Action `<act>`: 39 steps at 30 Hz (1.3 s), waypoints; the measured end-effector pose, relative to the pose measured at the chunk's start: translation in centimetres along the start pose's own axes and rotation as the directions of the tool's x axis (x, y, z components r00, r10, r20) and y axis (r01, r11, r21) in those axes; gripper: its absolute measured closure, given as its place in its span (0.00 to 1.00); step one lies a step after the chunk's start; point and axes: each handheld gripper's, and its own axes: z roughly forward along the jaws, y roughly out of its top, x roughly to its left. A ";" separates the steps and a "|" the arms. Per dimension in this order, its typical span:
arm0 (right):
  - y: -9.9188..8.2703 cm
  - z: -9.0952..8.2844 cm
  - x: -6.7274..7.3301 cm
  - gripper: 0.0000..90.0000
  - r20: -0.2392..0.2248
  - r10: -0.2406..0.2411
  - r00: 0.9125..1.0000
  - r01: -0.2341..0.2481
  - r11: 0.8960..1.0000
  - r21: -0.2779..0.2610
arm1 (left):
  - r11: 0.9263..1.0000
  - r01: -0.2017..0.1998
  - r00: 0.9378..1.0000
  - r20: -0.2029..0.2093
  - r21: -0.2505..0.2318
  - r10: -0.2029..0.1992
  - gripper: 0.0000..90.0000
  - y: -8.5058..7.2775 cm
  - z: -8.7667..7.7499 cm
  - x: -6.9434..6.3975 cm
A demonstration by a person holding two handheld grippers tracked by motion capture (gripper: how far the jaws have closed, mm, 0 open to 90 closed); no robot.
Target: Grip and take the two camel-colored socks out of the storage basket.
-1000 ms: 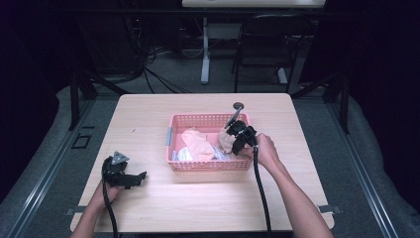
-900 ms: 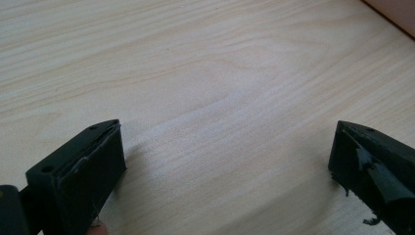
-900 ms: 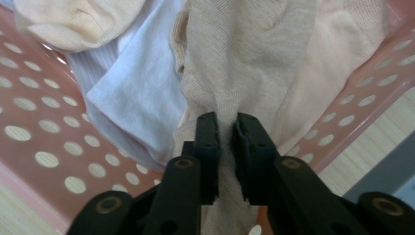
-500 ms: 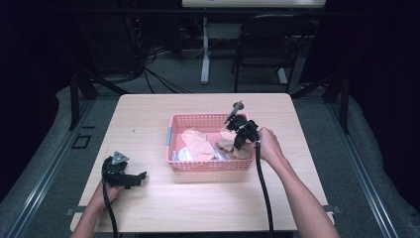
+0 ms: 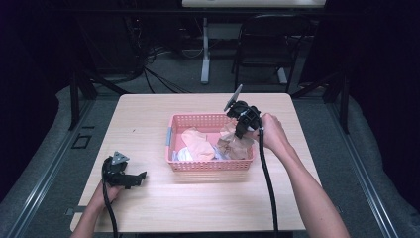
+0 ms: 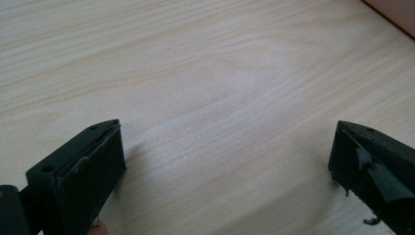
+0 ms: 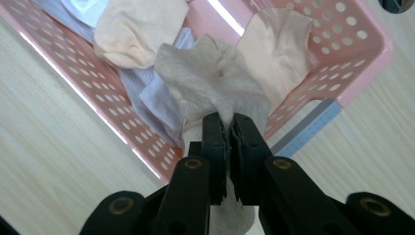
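A pink perforated basket (image 5: 174, 125) (image 7: 337, 63) sits mid-table and holds several cloths. My right gripper (image 5: 239, 130) (image 7: 228, 128) hangs above the basket's right end, shut on a beige-grey sock (image 7: 210, 83) (image 5: 234, 145) that dangles over the basket. Peach socks (image 7: 129, 32) (image 5: 198, 144) and white and pale lilac cloth (image 7: 147, 93) lie beneath it. My left gripper (image 5: 141, 176) (image 6: 225, 161) rests low on the table at the front left, open, with bare wood between its jaws.
The light wood table (image 5: 148, 109) (image 6: 205, 73) has free room to the left of and in front of the basket. Beyond the far edge stand a dark chair (image 5: 267, 44) and cables (image 5: 158, 64) on the floor.
My right gripper has risen and drawn back toward the basket's right end, lifting the beige-grey sock out of the pile. The left gripper has stayed still.
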 end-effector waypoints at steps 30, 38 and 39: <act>-0.3 -5.4 -1.1 0.95 0.034 0.003 0.999 -0.002 1.000 -0.013 | 1.000 0.000 1.000 0.000 0.000 0.000 0.00 0.0 0.0 0.0; -2.3 -6.6 -2.7 0.95 0.053 0.038 0.998 -0.037 0.999 -0.017 | 1.000 0.000 1.000 0.000 0.000 0.000 0.00 0.0 0.0 0.0; -2.5 -6.6 -2.8 0.95 0.052 0.050 0.997 -0.049 0.999 -0.020 | 1.000 0.000 1.000 0.000 0.000 0.000 0.00 0.0 0.0 0.0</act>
